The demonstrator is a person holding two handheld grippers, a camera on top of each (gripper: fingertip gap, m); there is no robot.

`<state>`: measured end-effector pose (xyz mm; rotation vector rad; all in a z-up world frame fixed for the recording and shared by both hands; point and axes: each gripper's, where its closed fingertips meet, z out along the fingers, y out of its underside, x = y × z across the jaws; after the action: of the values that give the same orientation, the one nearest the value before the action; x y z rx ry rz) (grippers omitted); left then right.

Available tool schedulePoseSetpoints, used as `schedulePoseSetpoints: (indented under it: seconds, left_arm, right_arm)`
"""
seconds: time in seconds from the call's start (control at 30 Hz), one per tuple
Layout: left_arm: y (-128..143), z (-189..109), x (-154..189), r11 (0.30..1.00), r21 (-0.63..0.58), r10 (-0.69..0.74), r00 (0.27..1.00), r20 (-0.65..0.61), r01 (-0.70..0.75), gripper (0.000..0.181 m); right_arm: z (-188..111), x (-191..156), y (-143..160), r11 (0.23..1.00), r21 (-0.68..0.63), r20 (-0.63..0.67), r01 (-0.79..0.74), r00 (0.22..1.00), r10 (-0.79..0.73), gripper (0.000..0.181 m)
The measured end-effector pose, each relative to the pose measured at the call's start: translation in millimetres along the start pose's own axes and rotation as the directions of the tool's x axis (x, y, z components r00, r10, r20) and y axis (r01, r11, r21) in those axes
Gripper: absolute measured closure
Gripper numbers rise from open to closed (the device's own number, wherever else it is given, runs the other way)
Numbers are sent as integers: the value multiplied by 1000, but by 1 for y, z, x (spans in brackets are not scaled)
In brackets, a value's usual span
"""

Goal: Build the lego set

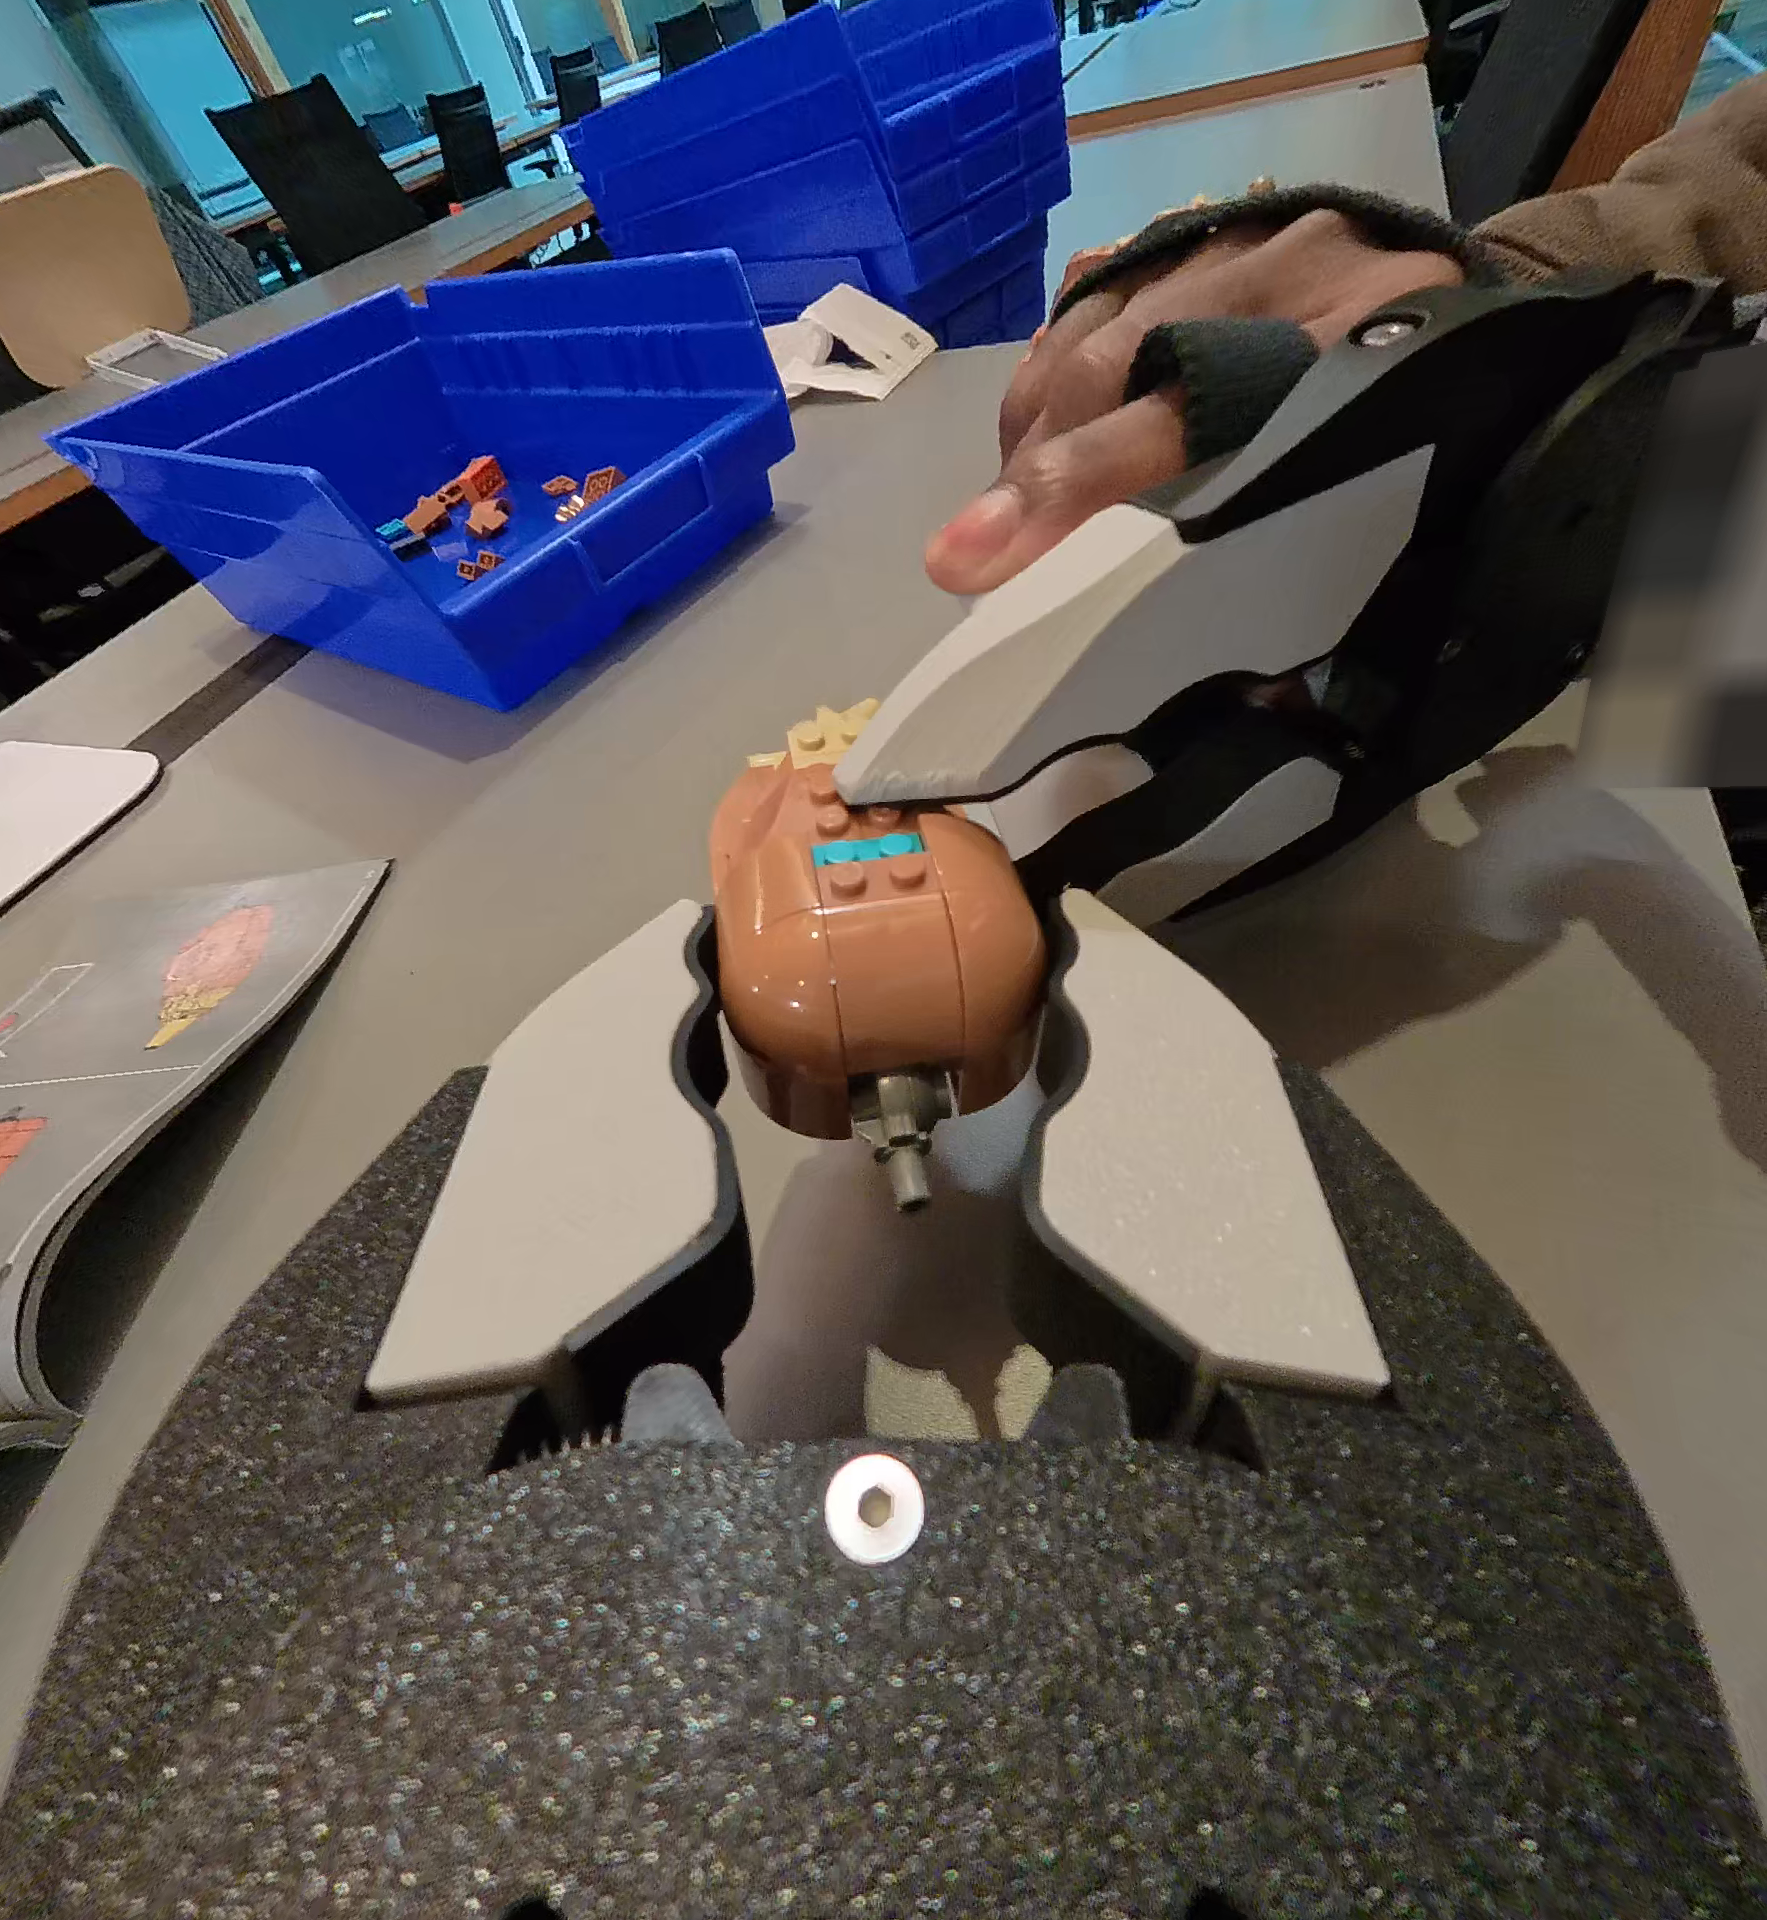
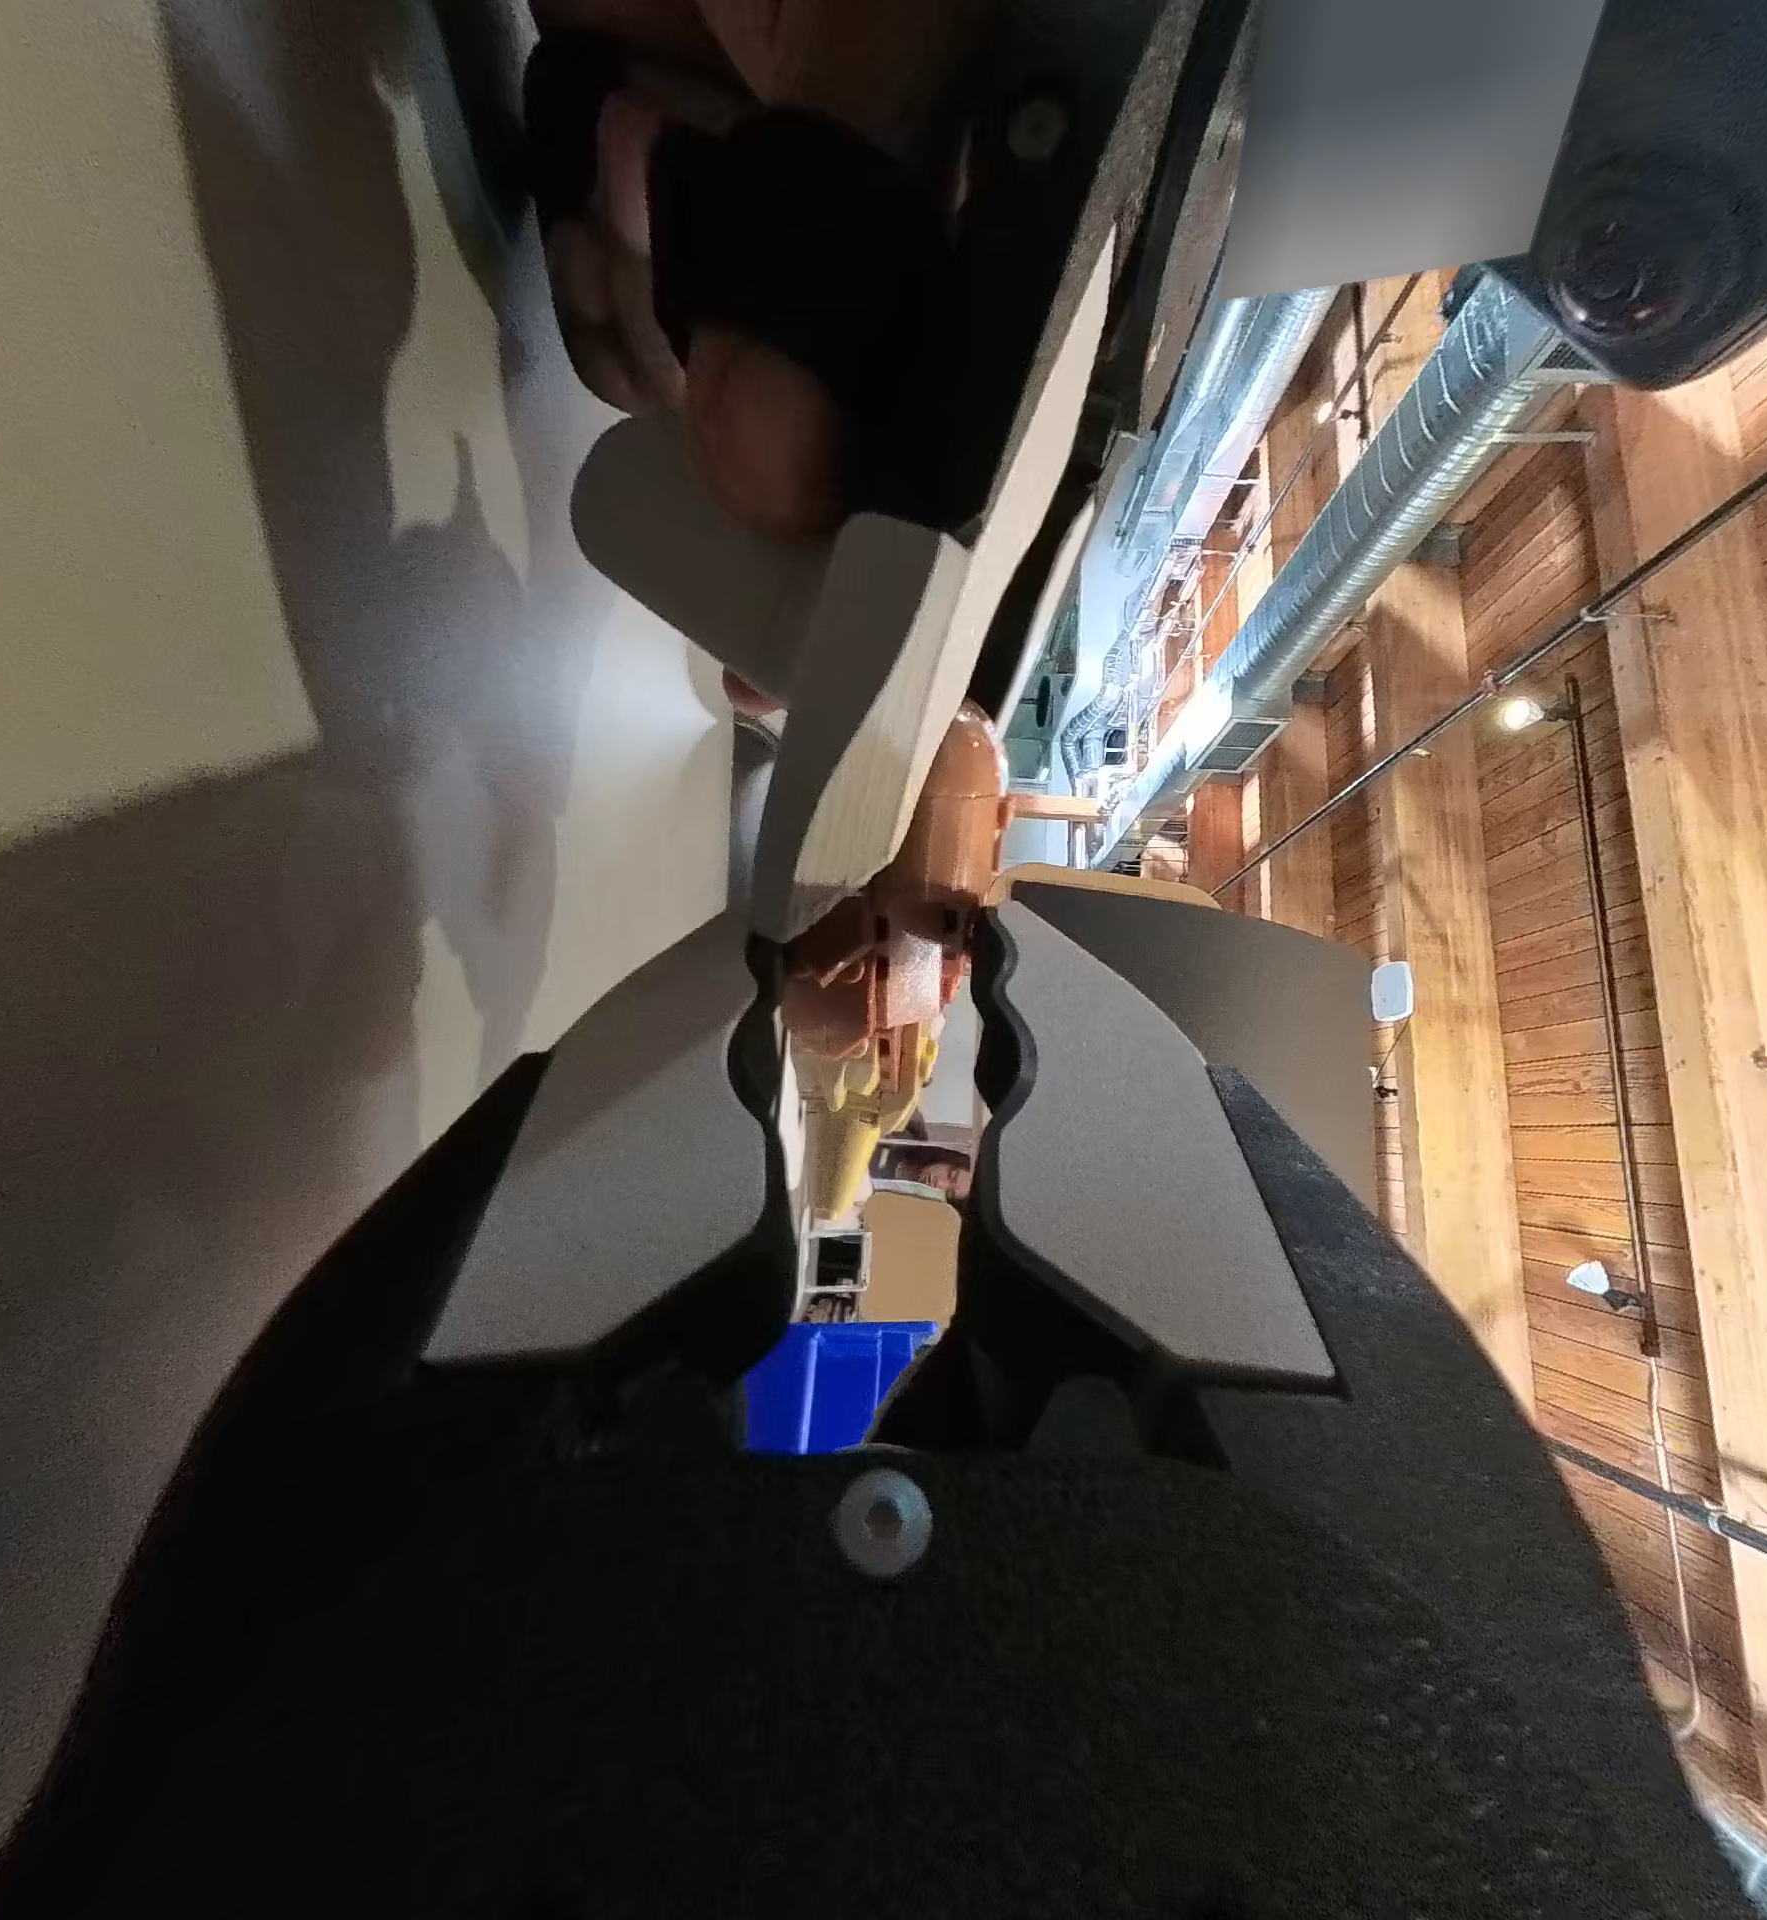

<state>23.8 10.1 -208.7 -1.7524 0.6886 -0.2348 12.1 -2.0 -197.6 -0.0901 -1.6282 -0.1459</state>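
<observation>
the left gripper is clamping the brown lego model, long axis running away from it, while the right gripper is gripping the far tan end.

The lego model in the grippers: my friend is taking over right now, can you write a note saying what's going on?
Left gripper: shut on the brown lego model, held above the grey table, grey peg pointing back toward the camera.
Right gripper: shut on the model's far end, near the tan part; one of its fingers lies over the top studs.
Loose pieces: in the blue bin, back left.
Instruction booklet: open on the left.
Done: rounded brown body is together, with a teal strip on top.
Left: bin pieces not yet added; check the booklet for the next step.
</observation>
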Motion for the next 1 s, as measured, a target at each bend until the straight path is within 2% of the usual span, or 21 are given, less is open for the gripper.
schedulePoseSetpoints:
  seconds: [0.13,0.2,0.3,0.37,0.43,0.57,0.83,1.0]
  left_arm:
    - [1,1,0,1000,-11,-13,1000,-5,13,122]
    - [-3,0,-1,1000,12,-15,1000,3,15,122]
    - [1,3,-6,998,-27,-58,998,31,59,122]
    - [4,4,-12,993,-41,-106,992,67,109,122]
    - [12,3,-18,984,-83,-151,984,93,159,122]
    - [35,-2,-27,947,-208,-214,963,163,245,123]
    - [67,-9,-27,869,-428,-156,958,243,250,122]
    - [71,-9,-25,845,-467,-141,952,272,259,122]
  right_arm:
    - [0,-2,1,1000,2,16,-19,1000,19,146]
    - [0,2,2,999,15,-16,-37,999,37,146]
    - [4,-1,8,996,-1,-11,-85,996,85,145]
    - [5,1,14,993,-26,-25,-115,993,114,136]
    - [4,0,18,988,-30,-8,-154,988,154,129]
    - [1,-14,27,976,-64,72,-208,974,213,134]
    - [-2,-27,43,930,-140,167,-339,918,359,141]
    - [-4,-33,49,904,-172,203,-390,884,420,143]
